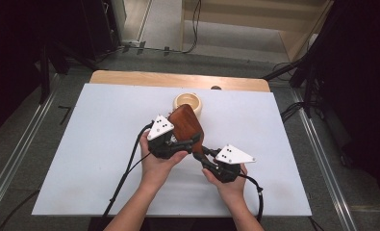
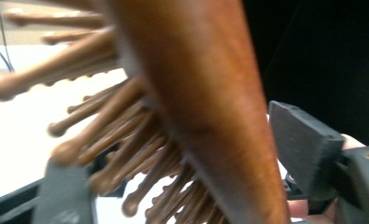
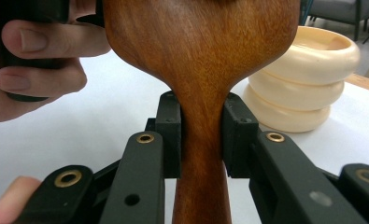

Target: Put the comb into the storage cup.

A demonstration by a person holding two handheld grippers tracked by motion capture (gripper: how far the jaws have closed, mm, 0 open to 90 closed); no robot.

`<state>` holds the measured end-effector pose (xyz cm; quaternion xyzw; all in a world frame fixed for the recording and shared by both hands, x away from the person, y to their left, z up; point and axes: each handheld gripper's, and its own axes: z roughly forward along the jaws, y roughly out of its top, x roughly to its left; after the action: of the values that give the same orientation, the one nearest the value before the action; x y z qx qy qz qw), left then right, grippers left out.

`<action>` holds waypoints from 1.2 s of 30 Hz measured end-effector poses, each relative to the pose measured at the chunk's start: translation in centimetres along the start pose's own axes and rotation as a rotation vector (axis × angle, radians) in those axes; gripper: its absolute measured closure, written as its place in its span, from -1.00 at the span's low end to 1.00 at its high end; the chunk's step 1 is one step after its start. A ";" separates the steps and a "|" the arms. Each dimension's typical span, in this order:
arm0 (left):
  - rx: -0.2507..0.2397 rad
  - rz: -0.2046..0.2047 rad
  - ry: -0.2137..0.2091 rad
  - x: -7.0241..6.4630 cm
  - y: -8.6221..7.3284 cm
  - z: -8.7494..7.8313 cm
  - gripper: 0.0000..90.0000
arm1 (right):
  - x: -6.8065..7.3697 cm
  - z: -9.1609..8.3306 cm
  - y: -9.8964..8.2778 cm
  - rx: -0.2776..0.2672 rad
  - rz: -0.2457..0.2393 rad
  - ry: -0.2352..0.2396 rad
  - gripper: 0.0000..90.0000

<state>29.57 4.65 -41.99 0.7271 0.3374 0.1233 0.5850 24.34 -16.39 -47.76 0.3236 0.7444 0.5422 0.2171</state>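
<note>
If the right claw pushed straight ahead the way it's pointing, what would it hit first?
The right claw is already clamped on the wooden hairbrush handle, so the brush goes along. Beyond the brush head, the cream ringed pot seems nearest, slightly to one side; depth is hard to judge.

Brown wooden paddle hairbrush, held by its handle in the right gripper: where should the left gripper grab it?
Probably the brown wooden paddle hairbrush head, coming from the left side: one pad on the smooth back, one among the pins. The right gripper already clamps the narrow neck, and the left gripper brackets the head.
</note>
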 end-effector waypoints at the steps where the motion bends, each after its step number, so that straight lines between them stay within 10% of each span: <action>1: 0.003 -0.009 -0.006 0.1 0.0 0.0 -0.28 | 0.0 0.0 0.0 0.001 0.005 0.000 0.56; 22: 0.029 -0.033 -0.160 0.0 0.5 0.1 0.25 | -0.1 0.2 -0.3 -0.029 0.001 -0.016 0.53; 36: 0.029 -0.016 -0.173 0.4 0.7 0.2 0.29 | -0.8 -0.7 0.1 -0.072 0.104 0.010 -0.77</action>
<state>30.26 4.70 -41.47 0.7407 0.2932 0.0506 0.6024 24.45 -17.40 -47.42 0.3512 0.7076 0.5808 0.1966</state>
